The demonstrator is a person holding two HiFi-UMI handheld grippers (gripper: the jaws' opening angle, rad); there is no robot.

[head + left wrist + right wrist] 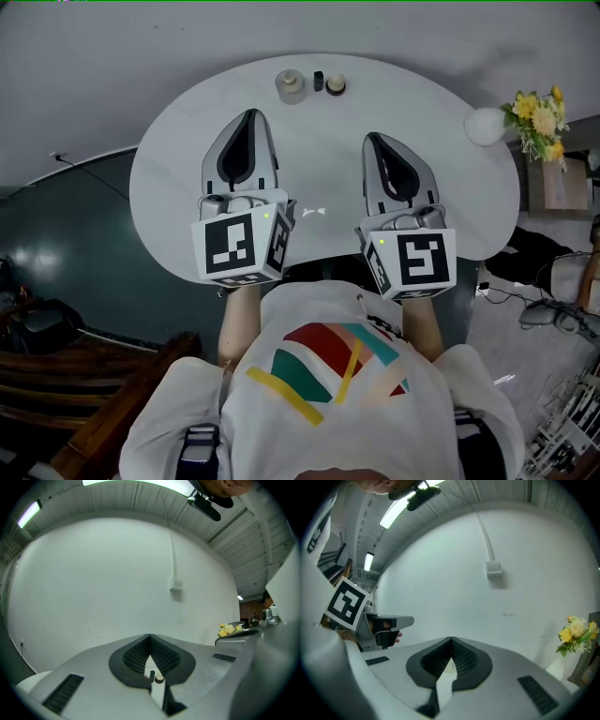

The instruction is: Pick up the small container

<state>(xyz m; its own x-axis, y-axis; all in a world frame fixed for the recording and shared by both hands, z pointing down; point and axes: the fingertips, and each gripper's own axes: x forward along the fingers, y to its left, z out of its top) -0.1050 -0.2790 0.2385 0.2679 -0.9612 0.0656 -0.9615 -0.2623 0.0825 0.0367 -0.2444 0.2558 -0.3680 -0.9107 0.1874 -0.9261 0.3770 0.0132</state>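
Three small items stand in a row at the far edge of the white table [169, 187]: a pale jar [291, 86], a small black piece [319, 82] and a small round container with a cream lid [336, 85]. My left gripper [250, 114] points at them from the table's middle, jaws shut and empty. In the left gripper view the black piece [152, 675] and the small container [159, 678] show through the slit below the shut tips [150, 637]. My right gripper [369, 138] hovers to the right, also shut on nothing [451, 641].
A yellow flower bunch [538, 117] and a round white object [485, 126] sit at the table's right edge. A plain white wall stands behind the table. The left gripper's marker cube [347, 603] shows at the left of the right gripper view.
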